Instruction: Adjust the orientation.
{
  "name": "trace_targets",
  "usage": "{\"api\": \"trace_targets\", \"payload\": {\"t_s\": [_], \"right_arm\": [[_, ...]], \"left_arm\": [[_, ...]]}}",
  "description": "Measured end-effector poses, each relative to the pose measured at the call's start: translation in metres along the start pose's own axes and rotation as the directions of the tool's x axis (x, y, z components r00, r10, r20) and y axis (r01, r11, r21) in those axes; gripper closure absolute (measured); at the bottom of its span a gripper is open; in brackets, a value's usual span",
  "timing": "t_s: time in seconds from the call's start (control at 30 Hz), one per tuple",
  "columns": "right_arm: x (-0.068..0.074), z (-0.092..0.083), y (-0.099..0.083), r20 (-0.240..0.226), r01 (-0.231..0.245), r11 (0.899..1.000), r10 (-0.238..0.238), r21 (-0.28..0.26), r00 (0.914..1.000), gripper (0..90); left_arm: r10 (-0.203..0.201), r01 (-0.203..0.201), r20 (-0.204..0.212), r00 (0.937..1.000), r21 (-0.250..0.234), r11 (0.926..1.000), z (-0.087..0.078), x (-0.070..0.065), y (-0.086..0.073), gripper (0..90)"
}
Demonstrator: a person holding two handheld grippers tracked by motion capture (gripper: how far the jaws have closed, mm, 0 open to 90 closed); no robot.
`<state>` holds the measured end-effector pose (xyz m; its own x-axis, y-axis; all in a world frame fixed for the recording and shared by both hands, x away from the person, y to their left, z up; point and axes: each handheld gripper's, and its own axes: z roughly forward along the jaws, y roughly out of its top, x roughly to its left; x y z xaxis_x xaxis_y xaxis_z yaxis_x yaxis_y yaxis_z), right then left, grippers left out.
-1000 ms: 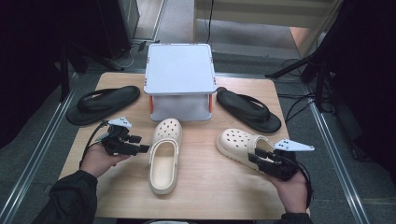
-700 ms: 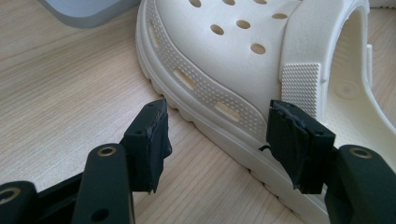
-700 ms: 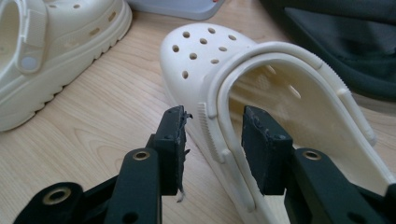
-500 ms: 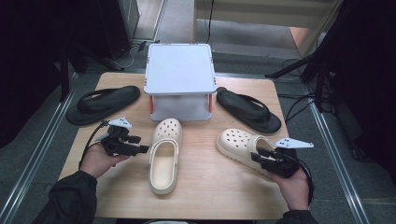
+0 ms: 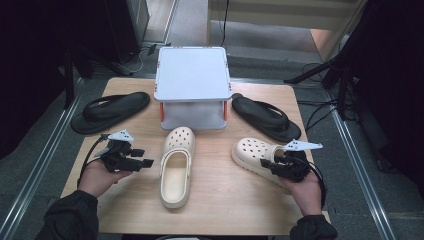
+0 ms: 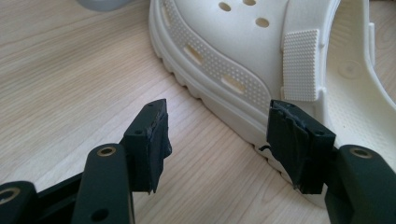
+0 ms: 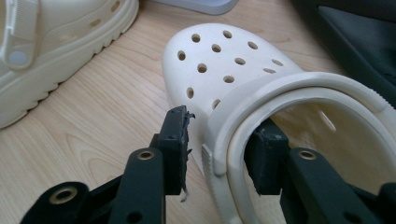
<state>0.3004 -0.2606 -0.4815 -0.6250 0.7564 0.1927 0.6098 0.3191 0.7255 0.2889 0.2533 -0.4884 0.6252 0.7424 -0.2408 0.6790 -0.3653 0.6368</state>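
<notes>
Right jaws closing around the side wall of the cream perforated foam clog (image 7: pixel 224 70).

I have the right gripper (image 7: pixel 219 154) set astride that clog's wall and folded strap: one jaw outside, one inside the opening, just closing in, with a gap left at the outer pad. My left gripper (image 6: pixel 215 144) hangs open, nothing between its jaws, its far jaw just beside the second cream foam clog (image 6: pixel 261 60). Beyond both stand a grey square-topped stand (image 5: pixel 192 85) and two black flip-flops (image 5: pixel 111 111) on the wooden table (image 5: pixel 225 205).

Setting: lab or recording studio. Evidence: wooden surface (image 5: pixel 215 210) at centre, metal floor rails (image 5: pixel 37 165) at both sides, dark equipment stands (image 5: pixel 345 70) upper right, cables (image 5: pixel 315 112) on grey carpet.
</notes>
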Motion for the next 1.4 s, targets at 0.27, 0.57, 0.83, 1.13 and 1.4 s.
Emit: {"api": "trace_targets", "payload": {"t_s": [0.27, 0.57, 0.83, 1.13, 1.4], "right_arm": [[-0.001, 0.002, 0.012, -0.017, -0.024, 1.000, 0.024, 0.016, 0.9996, 75.4], [0.009, 0.006, 0.030, -0.015, 0.009, 0.999, -0.010, -0.052, 0.9998, 75.5], [0.020, 0.027, 0.044, -0.062, 0.010, 1.000, -0.012, -0.027, 0.9980, 75.4], [0.033, 0.051, 0.059, -0.098, 0.021, 1.000, -0.021, 0.003, 0.9949, 75.3], [0.042, 0.065, 0.066, -0.099, 0.022, 1.000, -0.021, 0.009, 0.9948, 75.2]], "left_arm": [[-0.026, 0.026, -0.022, 0.9994, -0.016, 0.9995, -0.009, 0.001, -0.010, 39.5], [-0.048, 0.047, -0.046, 0.9978, -0.033, 0.9984, -0.017, -0.001, -0.020, 39.6], [-0.075, 0.072, -0.069, 0.9948, -0.047, 0.9963, -0.025, -0.003, -0.030, 39.6], [-0.092, 0.088, -0.076, 0.9929, -0.053, 0.9947, -0.030, -0.003, -0.037, 39.7], [-0.089, 0.085, -0.082, 0.9926, -0.050, 0.9951, -0.030, -0.005, -0.038, 39.8]]}}
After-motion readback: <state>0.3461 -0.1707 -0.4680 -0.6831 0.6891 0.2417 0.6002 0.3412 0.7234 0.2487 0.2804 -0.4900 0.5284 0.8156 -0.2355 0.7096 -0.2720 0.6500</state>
